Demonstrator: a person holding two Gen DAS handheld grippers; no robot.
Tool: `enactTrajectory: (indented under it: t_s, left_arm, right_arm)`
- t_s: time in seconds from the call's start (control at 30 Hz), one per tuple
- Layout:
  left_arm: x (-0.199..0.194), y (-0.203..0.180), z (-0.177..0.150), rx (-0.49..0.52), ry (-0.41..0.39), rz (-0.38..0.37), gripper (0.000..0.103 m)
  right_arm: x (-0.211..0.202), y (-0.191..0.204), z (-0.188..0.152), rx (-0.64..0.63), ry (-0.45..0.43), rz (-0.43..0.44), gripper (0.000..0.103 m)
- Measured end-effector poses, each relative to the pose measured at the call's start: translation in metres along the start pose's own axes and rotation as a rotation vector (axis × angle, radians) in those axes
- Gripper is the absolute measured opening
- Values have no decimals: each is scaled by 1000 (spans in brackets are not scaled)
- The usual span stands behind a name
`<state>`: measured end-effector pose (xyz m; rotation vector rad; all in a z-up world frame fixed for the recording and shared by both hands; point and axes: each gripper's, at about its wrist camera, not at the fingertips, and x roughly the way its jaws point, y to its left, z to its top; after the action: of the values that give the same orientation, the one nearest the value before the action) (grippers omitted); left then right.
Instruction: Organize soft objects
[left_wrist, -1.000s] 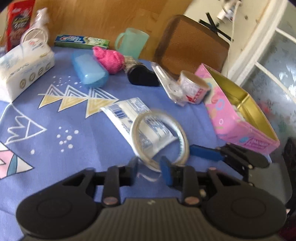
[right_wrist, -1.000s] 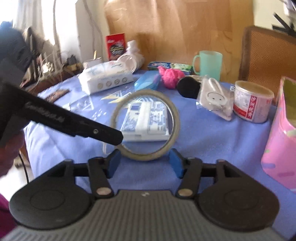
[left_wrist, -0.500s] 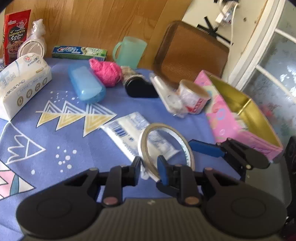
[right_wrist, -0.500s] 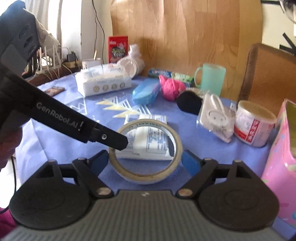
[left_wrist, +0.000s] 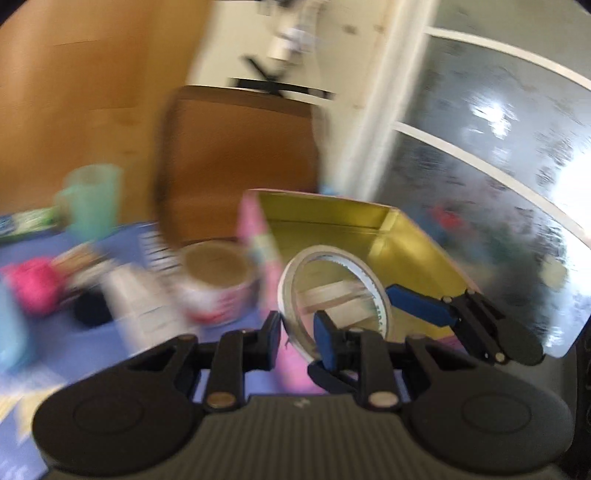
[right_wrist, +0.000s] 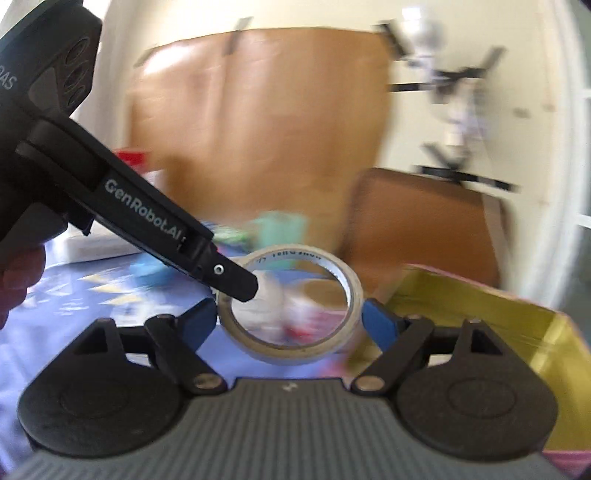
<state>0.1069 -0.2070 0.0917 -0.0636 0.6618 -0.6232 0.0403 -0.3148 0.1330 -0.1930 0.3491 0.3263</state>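
Note:
A roll of beige tape (left_wrist: 325, 254) hangs in the air, held upright by its rim in my left gripper (left_wrist: 299, 328), which is shut on it. Behind the roll lies the open pink box (left_wrist: 369, 229) with a gold inside. In the right wrist view the same tape roll (right_wrist: 288, 354) sits between the blue pads of my right gripper (right_wrist: 290, 319), which is open, its pads just off the roll on either side. The left gripper's black finger (right_wrist: 236, 280) reaches in from the left and pinches the roll's rim. The pink box (right_wrist: 480, 321) is at the lower right.
Both views are blurred. On the blue patterned cloth (left_wrist: 122, 343) stand a white tin can (left_wrist: 218, 288), a green mug (left_wrist: 92, 203), a pink knitted thing (left_wrist: 33, 284) and a black object (left_wrist: 88, 310). A brown chair back (left_wrist: 236, 158) rises behind the table. A person's hand (right_wrist: 18, 280) shows at the left.
My left gripper shut on the tape's rim, then lifted it and swung it right, over the pink box. My right gripper's jaws opened off the roll.

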Motion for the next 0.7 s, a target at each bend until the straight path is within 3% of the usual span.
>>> enactTrajectory:
  t_s: [0.1,0.13,0.17,0.3,0.43,0.47,0.5,0.6,0.7]
  left_arm:
    - [42,-33,17,38,12,-58,26]
    - [54,-42,20,51,14,-57,40]
    - [68,-52,23,67,17,-38,46]
    - [81,-61,17,68,33,-7,46]
    - [48,-39,-1,36,10,-34,46]
    - [39,-32,-6,32,2,-33,46]
    - [28,-25,-11,32,-4,-30,46]
    - [-11,3,-31,16,-24,3,46]
    - [-48,44,-53,-66,-37,71,46]
  right_arm:
    - [-7,-38,-9,35,19,-113,88]
    - [-7,-49,-13,41,29,-150,88]
    - [-6,-60,-18,48,44,-189,88]
    - [10,-98,-41,49,132,-450,92]
    - [-10,-123,-49,212,94,-444,89]
    - [-14,-123,-49,226,82,-442,79]
    - [-18,-122,-47,241,63,-428,62]
    - [-26,-110,-34,293,-18,-305,38]
    - [-24,-84,-20,300,-53,-140,38]
